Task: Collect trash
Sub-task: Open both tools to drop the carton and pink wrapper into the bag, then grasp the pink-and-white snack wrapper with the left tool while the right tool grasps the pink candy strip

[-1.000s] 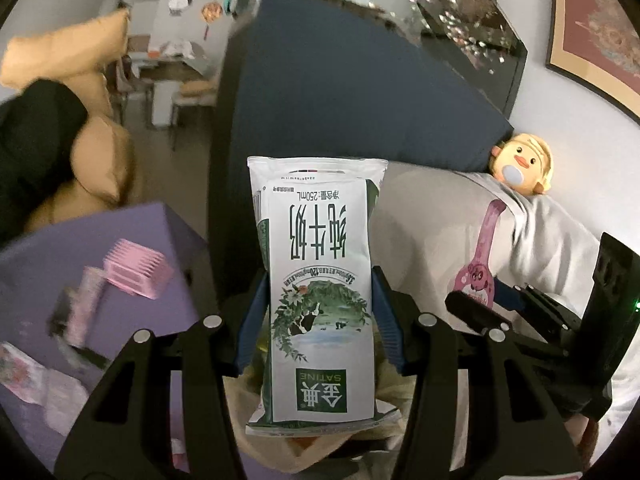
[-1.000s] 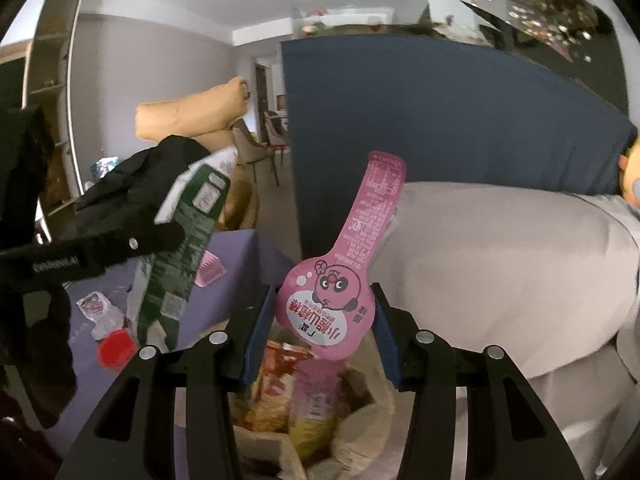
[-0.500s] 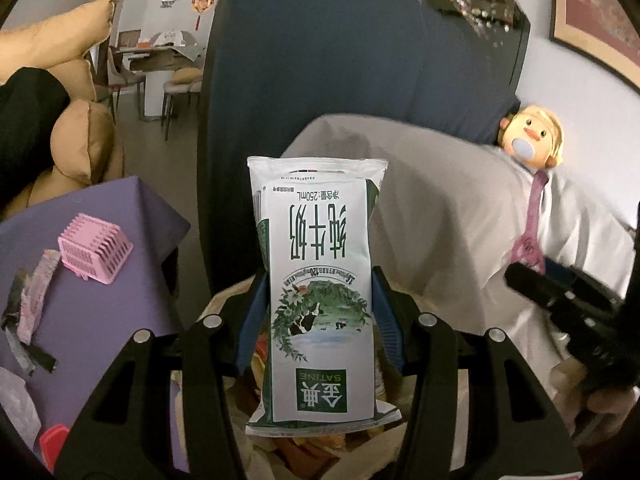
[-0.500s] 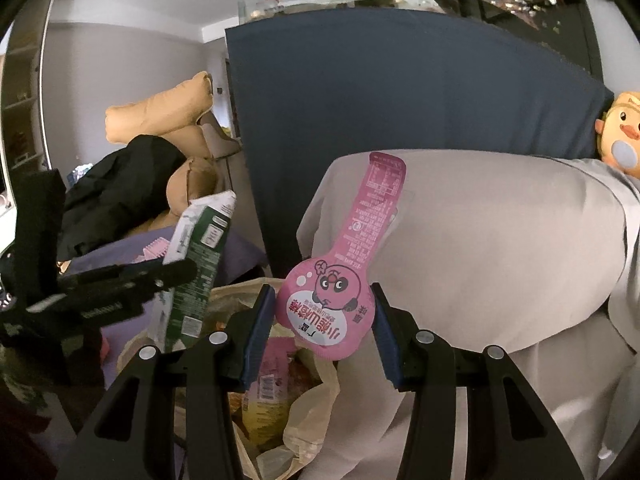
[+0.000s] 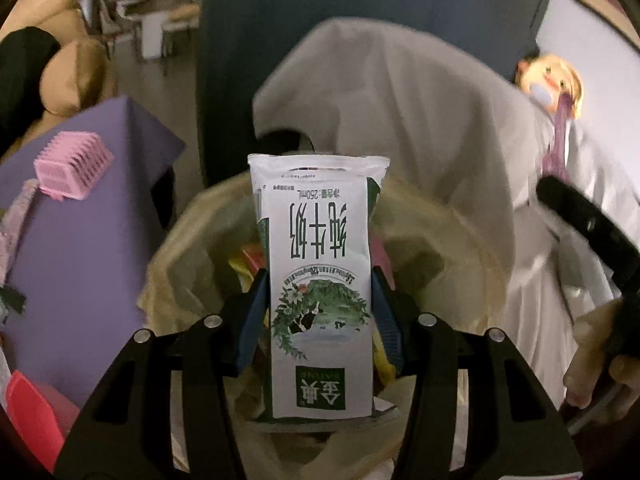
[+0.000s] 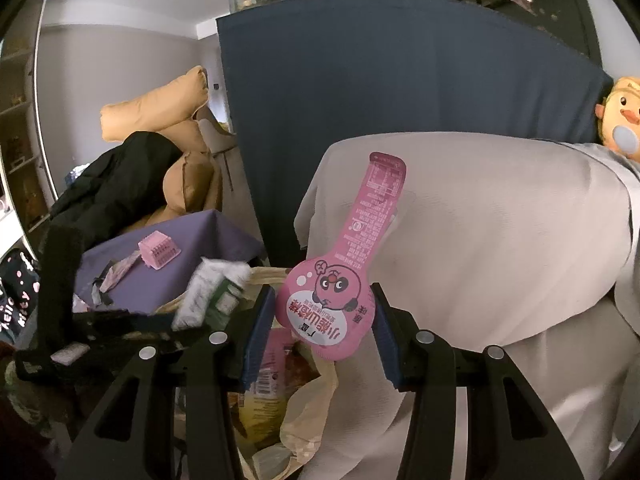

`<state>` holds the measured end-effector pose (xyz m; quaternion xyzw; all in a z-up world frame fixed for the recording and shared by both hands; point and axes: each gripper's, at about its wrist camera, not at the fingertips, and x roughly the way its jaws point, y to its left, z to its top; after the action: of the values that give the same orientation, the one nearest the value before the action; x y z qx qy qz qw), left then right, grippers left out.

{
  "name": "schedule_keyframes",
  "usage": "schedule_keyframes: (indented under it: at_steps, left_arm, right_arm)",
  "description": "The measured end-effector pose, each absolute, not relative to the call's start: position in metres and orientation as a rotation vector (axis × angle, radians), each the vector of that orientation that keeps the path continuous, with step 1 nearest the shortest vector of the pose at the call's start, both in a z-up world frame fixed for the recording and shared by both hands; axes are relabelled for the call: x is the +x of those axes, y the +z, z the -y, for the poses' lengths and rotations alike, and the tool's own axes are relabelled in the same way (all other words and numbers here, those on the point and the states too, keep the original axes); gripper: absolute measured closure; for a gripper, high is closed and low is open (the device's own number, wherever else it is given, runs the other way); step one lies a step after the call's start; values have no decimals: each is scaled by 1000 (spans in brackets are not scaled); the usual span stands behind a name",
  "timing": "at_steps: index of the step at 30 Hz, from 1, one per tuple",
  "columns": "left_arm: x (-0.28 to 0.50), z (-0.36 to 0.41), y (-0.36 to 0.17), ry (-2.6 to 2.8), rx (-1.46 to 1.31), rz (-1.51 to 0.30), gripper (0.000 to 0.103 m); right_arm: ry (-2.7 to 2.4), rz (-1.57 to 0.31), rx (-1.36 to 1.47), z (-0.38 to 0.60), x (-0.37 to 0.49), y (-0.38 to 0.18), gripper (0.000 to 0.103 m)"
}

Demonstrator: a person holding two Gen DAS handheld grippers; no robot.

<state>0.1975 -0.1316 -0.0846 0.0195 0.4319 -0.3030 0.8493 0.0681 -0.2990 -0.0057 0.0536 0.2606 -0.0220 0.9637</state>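
My left gripper (image 5: 318,320) is shut on a white and green milk carton (image 5: 318,276), held upright over the open mouth of a beige trash bag (image 5: 436,240) with wrappers inside. My right gripper (image 6: 324,332) is shut on a pink snack wrapper (image 6: 340,292) with a long tab, just right of the same bag (image 6: 308,412). The milk carton (image 6: 212,292) and the left gripper show blurred at the left of the right wrist view. The right gripper's arm (image 5: 584,224) shows at the right of the left wrist view.
A purple table (image 5: 80,232) left of the bag holds a pink plastic basket (image 5: 72,164), scraps and a red piece (image 5: 32,412). A cream-covered sofa (image 6: 480,232) with a duck toy (image 6: 620,116) is at the right. A dark blue panel (image 6: 360,80) stands behind.
My left gripper has moved down and forward with the carton, over the bag's mouth. My right gripper has drawn slightly right with the wrapper still held.
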Motion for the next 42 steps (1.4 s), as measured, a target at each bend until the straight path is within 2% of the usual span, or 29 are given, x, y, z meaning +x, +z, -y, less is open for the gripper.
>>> schedule_keyframes:
  at_steps: [6,10,12,23,31,38,39,41,42]
  left_arm:
    - [197,134,-88,-681,24,-962,56]
    - [198,119,-81,-684,-53,-948,45]
    - [198,108,-73,-677,-89,-934,44]
    - [173,-18,-23,-465,-104,-757,43]
    - [163,-127,-32,-263,-144,-753,43]
    - [163,-197,-49,-154,-213,-769,42]
    - [164,-204,-53,-145,-223,-778,42]
    - [161,-214,-59,-137,-236,-788,42]
    - [160,-218,-62,-133,-243,-792,42]
  right_arm:
    - [-32,-537,106,296,70,-9,58]
    - [-21,-541,115,294,72,-9,58]
    - [-11,-546,117,290,74,-9,58]
    - [138,-691,125,242,109,-39,58]
    - [140,-891,64,206,152,-88,58]
    - [110,-965,54,201,154,-97,57]
    - [106,-971,49,200,153,-95,57]
    - [84,-974,19,197,150,-92,43]
    - [72,-967,6,196,148,-89,41]
